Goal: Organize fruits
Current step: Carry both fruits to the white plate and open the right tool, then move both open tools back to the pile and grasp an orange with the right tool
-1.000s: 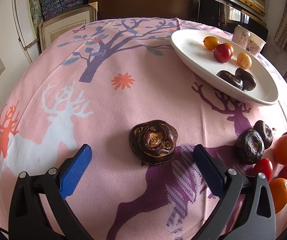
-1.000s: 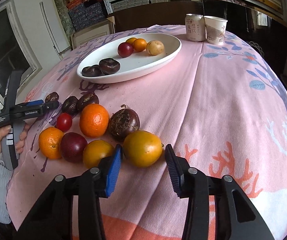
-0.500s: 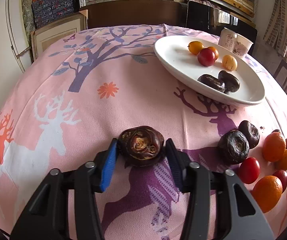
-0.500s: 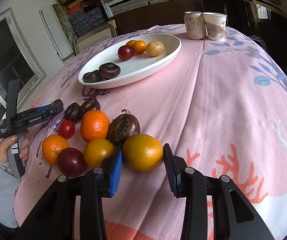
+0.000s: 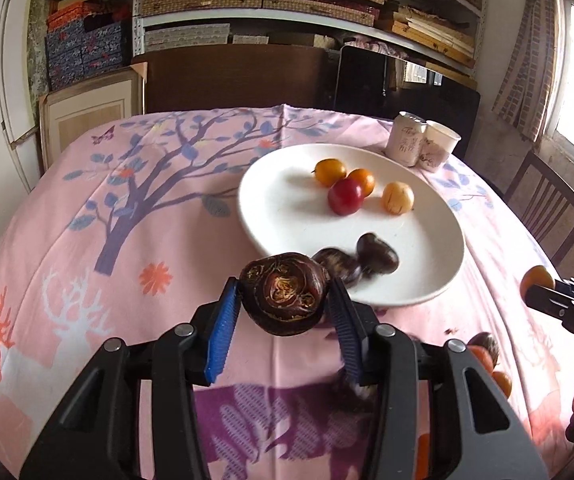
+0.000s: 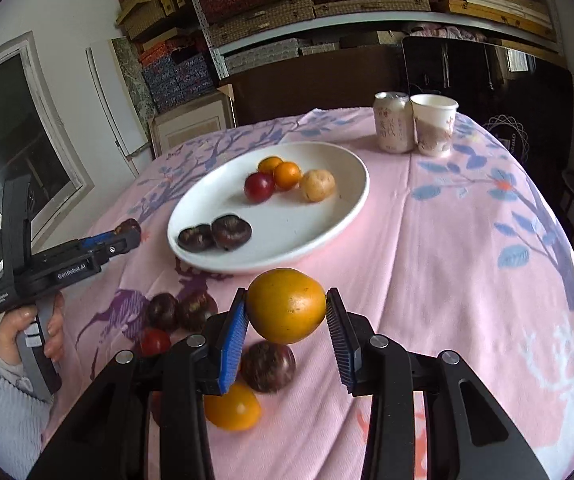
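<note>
My left gripper (image 5: 285,312) is shut on a dark brown wrinkled fruit (image 5: 285,294), held above the pink cloth near the front edge of the white oval plate (image 5: 287,216). My right gripper (image 6: 286,316) is shut on a yellow-orange round fruit (image 6: 286,305), lifted above the loose fruit pile (image 6: 267,360). The plate (image 6: 327,224) holds two dark fruits (image 6: 215,234), a red one (image 6: 259,187), two orange ones and a pale yellow one (image 6: 317,185). In the right wrist view the left gripper (image 6: 127,234) shows at the left, held by a hand (image 6: 35,332).
A drinks can (image 6: 393,122) and a paper cup (image 6: 433,124) stand behind the plate. Loose dark, red and orange fruits lie on the cloth below the right gripper. A wooden chair (image 5: 547,208) stands at the table's right. Shelves and boxes fill the back wall.
The left gripper closed on the dark fruit and lifted it toward the plate. The right gripper tightened on the yellow-orange fruit and raised it off the cloth.
</note>
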A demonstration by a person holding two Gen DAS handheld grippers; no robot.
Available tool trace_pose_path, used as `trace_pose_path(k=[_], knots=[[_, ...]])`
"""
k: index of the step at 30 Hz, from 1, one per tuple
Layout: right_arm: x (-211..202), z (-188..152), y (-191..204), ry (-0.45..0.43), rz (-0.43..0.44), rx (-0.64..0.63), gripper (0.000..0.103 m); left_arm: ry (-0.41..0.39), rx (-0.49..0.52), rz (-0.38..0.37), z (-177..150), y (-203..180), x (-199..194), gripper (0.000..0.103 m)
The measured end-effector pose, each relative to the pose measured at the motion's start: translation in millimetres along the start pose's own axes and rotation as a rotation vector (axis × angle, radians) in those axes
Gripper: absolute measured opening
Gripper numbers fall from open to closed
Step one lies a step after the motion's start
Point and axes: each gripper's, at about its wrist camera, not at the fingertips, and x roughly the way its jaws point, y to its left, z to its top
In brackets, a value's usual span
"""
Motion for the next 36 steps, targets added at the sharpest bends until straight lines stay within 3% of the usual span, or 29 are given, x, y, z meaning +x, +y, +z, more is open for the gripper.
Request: trace_pose_path(k=[7, 8, 10, 15, 20, 25, 30, 36], knots=[[63, 40, 13, -0.03, -0.03, 0.013, 0.04, 0.017, -0.006, 0.01, 34, -15, 47, 0.045], [69, 39, 12, -0.034, -0.026, 0.028, 0.041, 0.013, -0.019, 0.005, 33, -14, 52, 0.049], [73, 38, 7, -0.049, -0.025, 0.032, 0.065, 0.004, -0.003, -0.019, 27, -15, 55, 0.066], [67, 33, -1, -0.073, -0.049, 0.048, 0.066, -0.037, 0.094, 0.046, 17, -27, 45, 0.081], [57, 22, 1, -0.076, -0.079, 0.033, 0.066, -0.075, 0.086, 0.072, 6, -23, 28, 0.094], [37, 9, 2, -0.087, -0.065, 0.036, 0.069, -0.059, -0.003, 0.058, -15, -6, 16, 0.096], [12, -13, -8, -0.085, -0.035, 0.087, 0.074, -0.022, -0.069, 0.107, -38, 13, 6, 0.097], [-6, -48, -10, -0.045, 0.007, 0.109, 0.077, -0.033, -0.16, 0.106, -53, 31, -14, 0.098]])
